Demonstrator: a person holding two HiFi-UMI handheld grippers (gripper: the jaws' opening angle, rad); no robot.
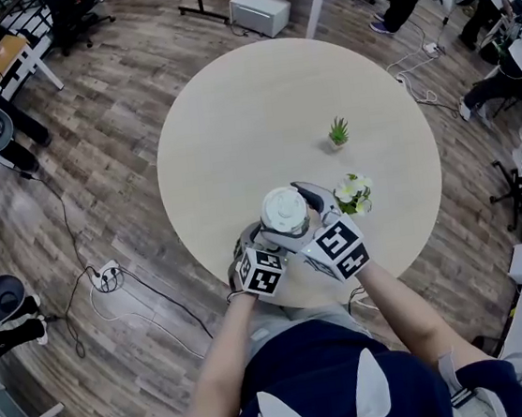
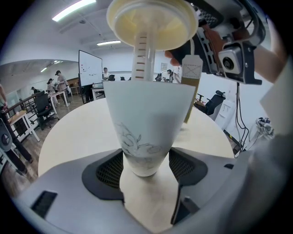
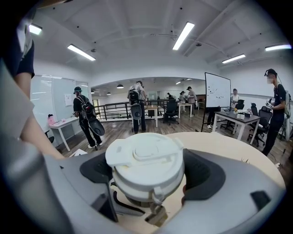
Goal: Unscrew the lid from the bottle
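— Round pale counter. Bottle?
— White tapered plastic bottle, near edge, clamped in my left hand-held gripper.
— Lid?
— White round lid, clamped in my right hand-held gripper, already clear of the rim. Next, I'd judge: lift straight up.

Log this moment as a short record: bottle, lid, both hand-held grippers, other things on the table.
bottle: white, upright, gripped near its base
lid: raised above the bottle's rim, a tube hanging from it into the bottle
left hand-held gripper: shut on bottle
right hand-held gripper: shut on lid
table: round, pale; also holds a small green plant and white flowers
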